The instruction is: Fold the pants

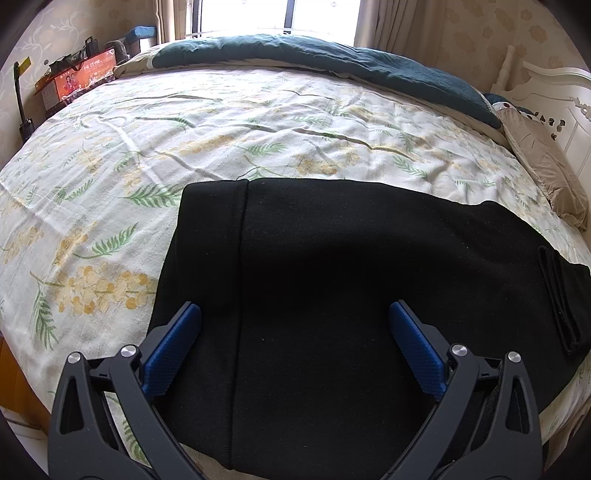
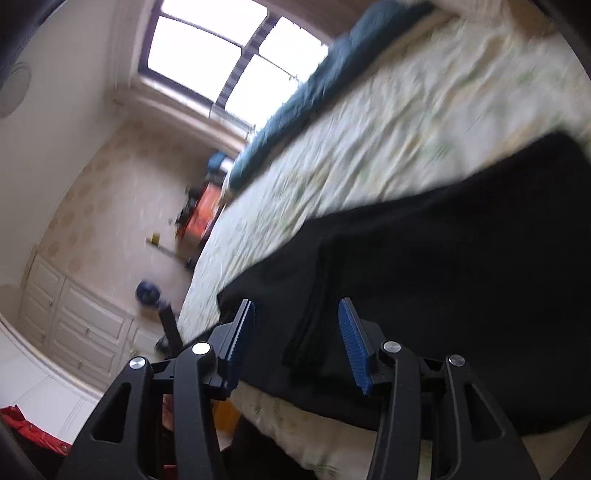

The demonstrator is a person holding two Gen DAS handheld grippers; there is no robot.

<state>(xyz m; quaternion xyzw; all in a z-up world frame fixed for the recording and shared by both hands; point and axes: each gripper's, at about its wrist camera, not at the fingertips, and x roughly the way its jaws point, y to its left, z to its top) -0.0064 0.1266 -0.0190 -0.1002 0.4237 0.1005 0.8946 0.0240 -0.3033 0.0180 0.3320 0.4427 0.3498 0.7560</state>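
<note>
**Black Pants Lay Folded on a Floral Bed**

The bed [image 1: 184,122] filled most of both views, spread with a cream sheet printed with green fern sprays and yellow blossom clusters, wrinkled across its middle. A dark teal quilt [image 1: 332,59] lay bunched along the far edge under a bright window [image 1: 280,14] flanked by beige curtains. A tan pillow [image 1: 546,173] rested by a white carved headboard [image 1: 554,92] at the right. Patterned cream wallpaper covered the walls. At the far left corner stood an orange-red box [image 1: 85,79] with printed figures and writing too small to read. The right wrist view, blurred and tilted, showed white panelled cabinets [image 2: 74,317] against the wall.

The pants [image 1: 332,295] lay flat on the near side of the bed, folded into a broad black block, with a stitched band along the left end and layered edges at the right.

The left gripper [image 1: 295,314] hung over the pants with its blue pads [image 1: 170,350] spread wide, nothing clamped between them. The right gripper [image 2: 295,317] was also released, its jaws apart above the folded edge of the pants, the cloth not pinched.
</note>
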